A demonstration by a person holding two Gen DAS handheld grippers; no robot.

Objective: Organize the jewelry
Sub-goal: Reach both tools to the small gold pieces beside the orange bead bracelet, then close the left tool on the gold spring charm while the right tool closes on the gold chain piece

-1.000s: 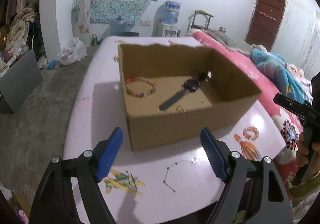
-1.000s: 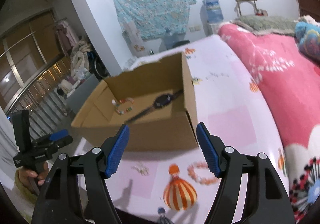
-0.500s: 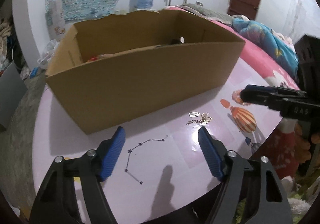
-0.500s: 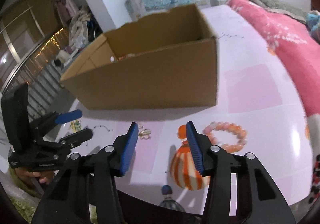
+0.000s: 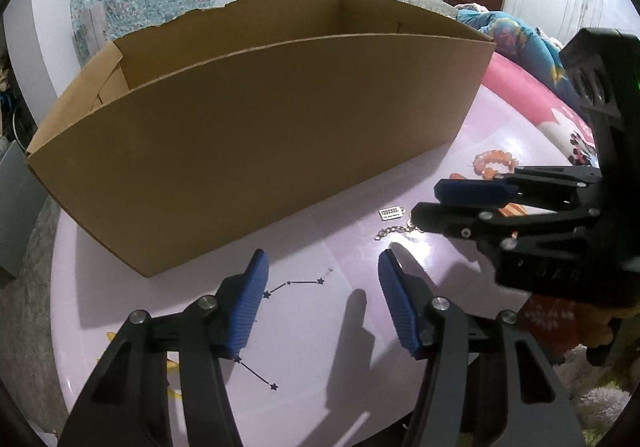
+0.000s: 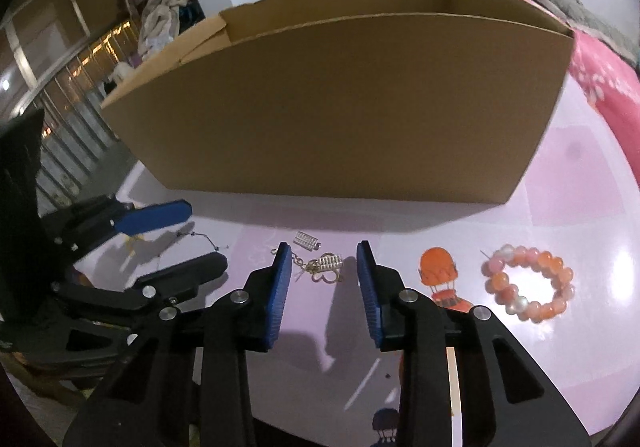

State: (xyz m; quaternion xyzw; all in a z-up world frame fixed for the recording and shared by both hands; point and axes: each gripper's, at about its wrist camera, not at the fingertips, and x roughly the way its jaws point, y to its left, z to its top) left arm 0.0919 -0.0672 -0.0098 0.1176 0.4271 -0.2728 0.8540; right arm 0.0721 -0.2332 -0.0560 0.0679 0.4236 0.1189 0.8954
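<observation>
A gold chain with charms (image 6: pixel 322 267) lies on the pink table in front of the cardboard box (image 6: pixel 344 107). My right gripper (image 6: pixel 323 257) is open, low over the table, its blue pads either side of the chain. The chain also shows in the left wrist view (image 5: pixel 394 225), where the right gripper (image 5: pixel 428 203) reaches in from the right. My left gripper (image 5: pixel 322 267) is open and empty, low in front of the box (image 5: pixel 256 143). A pink-orange bead bracelet (image 6: pixel 528 287) lies to the right of the chain. The box's inside is hidden.
The table (image 6: pixel 580 175) has printed balloon (image 6: pixel 440 275) and star-line (image 5: pixel 296 283) patterns. A pink bed (image 6: pixel 600 67) lies to the right. The left gripper shows at the left of the right wrist view (image 6: pixel 188 235).
Both grippers have dropped from above the box to table level in front of it. The right gripper has narrowed and moved around the gold chain. The box's contents have gone out of sight.
</observation>
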